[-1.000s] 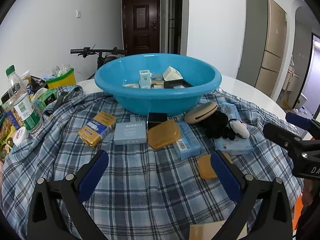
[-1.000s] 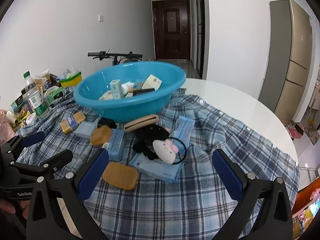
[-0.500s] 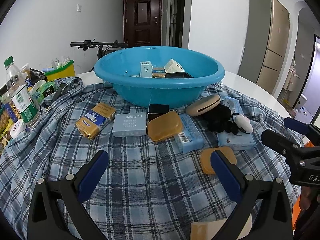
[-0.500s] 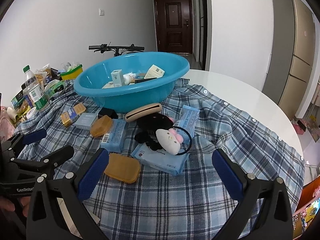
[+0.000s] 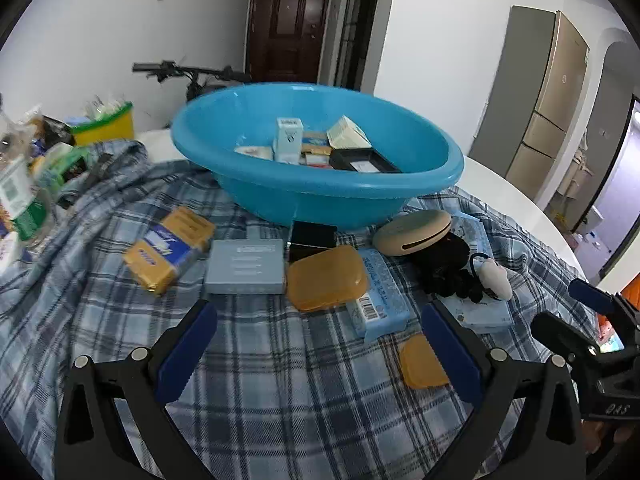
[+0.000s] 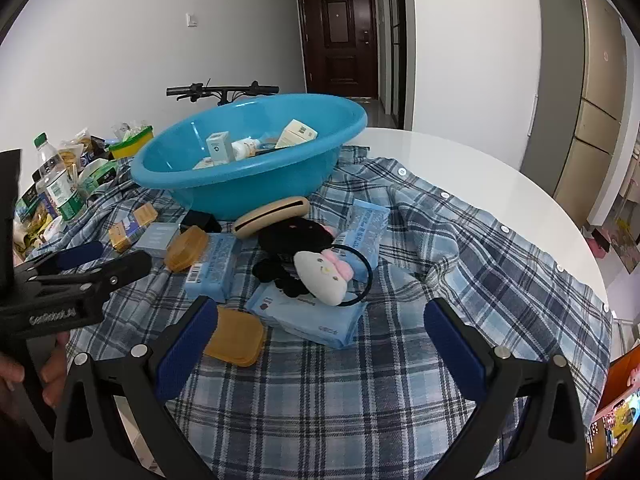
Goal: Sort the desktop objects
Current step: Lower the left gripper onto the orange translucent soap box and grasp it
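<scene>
A blue basin [image 5: 320, 196] [image 6: 256, 188] holding several small boxes stands on a plaid shirt [image 5: 280, 392] spread over the table. In front of it lie a yellow-and-blue pack [image 5: 168, 248], a grey box [image 5: 244, 266], an amber soap case [image 5: 326, 278], a blue tissue pack [image 5: 380, 300], a beige oval case [image 5: 412, 232], a black plush [image 5: 448, 268] and a white plush hair tie [image 6: 322, 276]. A second amber case [image 6: 234, 336] lies nearest. My left gripper [image 5: 320, 350] is open and empty above the cloth. My right gripper [image 6: 320, 344] is open and empty near the plush.
Bottles and snack packs [image 6: 56, 192] crowd the table's left side, with a yellow-green tub [image 5: 104, 124] behind. A bicycle [image 6: 224, 92] stands behind the basin. White tabletop [image 6: 480, 168] shows at the right. Each gripper appears in the other's view [image 5: 592, 344] [image 6: 72, 280].
Both grippers have moved forward and lower toward the items in front of the basin. Nothing on the cloth has moved.
</scene>
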### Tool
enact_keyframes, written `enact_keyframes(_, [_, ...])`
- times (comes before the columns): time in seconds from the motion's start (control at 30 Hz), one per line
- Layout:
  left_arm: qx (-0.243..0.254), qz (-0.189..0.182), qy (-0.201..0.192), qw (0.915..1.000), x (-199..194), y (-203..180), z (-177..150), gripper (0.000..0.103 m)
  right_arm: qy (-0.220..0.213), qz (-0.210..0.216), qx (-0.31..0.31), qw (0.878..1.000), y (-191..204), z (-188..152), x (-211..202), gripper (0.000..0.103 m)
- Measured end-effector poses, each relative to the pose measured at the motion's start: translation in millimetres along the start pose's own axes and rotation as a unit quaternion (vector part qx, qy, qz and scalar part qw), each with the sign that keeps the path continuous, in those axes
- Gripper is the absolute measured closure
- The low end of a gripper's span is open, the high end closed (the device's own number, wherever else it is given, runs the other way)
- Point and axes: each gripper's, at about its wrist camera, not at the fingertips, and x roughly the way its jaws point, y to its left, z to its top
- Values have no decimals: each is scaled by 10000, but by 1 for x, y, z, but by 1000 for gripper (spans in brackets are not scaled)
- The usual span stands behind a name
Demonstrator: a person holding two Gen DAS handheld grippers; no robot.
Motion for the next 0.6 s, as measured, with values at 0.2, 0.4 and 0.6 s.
enact_keyframes(0.2, [-159, -520, 166, 9984, 23, 4, 7, 0, 60, -50, 124, 9999, -11, 1, 7, 0])
enact_keyframes(0.4, [-502, -786, 337, 9951, 40, 14, 12, 15, 125, -64, 261, 9996, -19, 0, 14, 0])
enact_keyframes(0.6, [-493, -873, 558, 9934, 53, 15, 11, 24, 199, -29, 288, 9994, -21, 0, 22, 0])
